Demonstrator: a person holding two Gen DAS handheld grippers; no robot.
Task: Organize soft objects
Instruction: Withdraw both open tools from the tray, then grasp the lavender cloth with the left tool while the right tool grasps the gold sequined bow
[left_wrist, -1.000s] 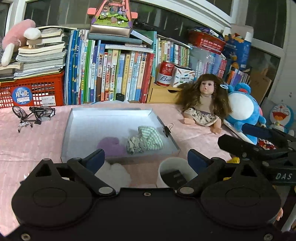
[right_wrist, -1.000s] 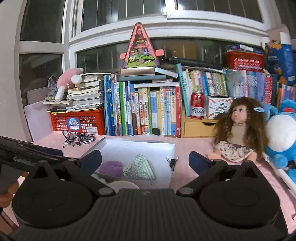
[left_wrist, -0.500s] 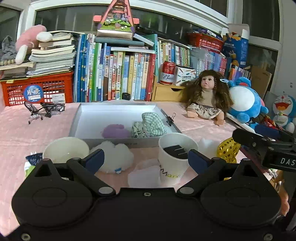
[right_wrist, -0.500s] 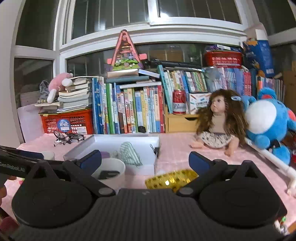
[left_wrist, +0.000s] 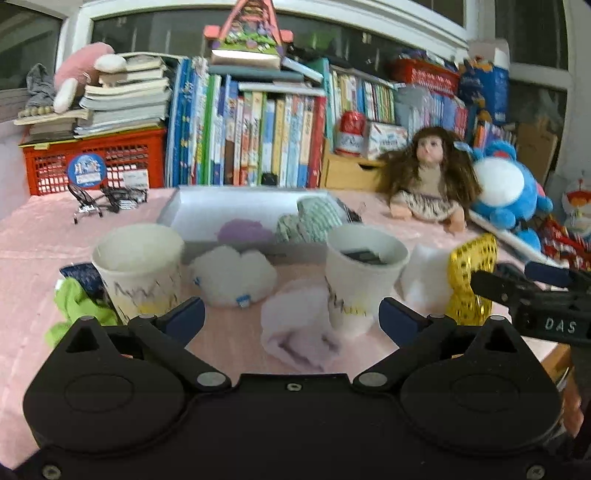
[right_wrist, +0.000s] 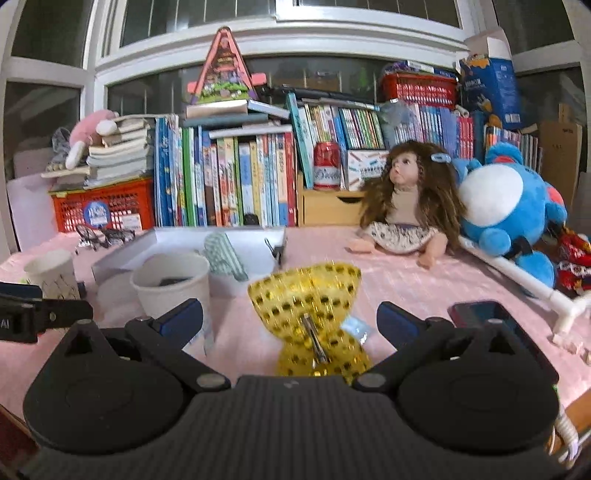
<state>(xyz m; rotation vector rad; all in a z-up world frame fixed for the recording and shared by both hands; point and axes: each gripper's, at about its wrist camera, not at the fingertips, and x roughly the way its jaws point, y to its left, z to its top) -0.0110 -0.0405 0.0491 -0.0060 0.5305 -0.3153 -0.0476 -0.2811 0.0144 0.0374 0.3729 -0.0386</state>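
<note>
My left gripper is open and hangs low over a crumpled pink cloth that lies between its fingers without touching them. A white fluffy cloud plush sits just beyond, in front of the white tray. The tray holds a purple soft piece and a green checked cloth. A green cloth lies at the left. My right gripper is also open, with a gold dotted bow lying between its fingers on the pink tablecloth.
Two paper cups stand near the tray. A dark phone lies right of the bow. A doll and a blue plush sit at the back right, before a wall of books and a red crate.
Both grippers have drawn back from the tray toward the near table edge. The cups, cloud plush, pink cloth and gold bow came into view. Both stay open.
</note>
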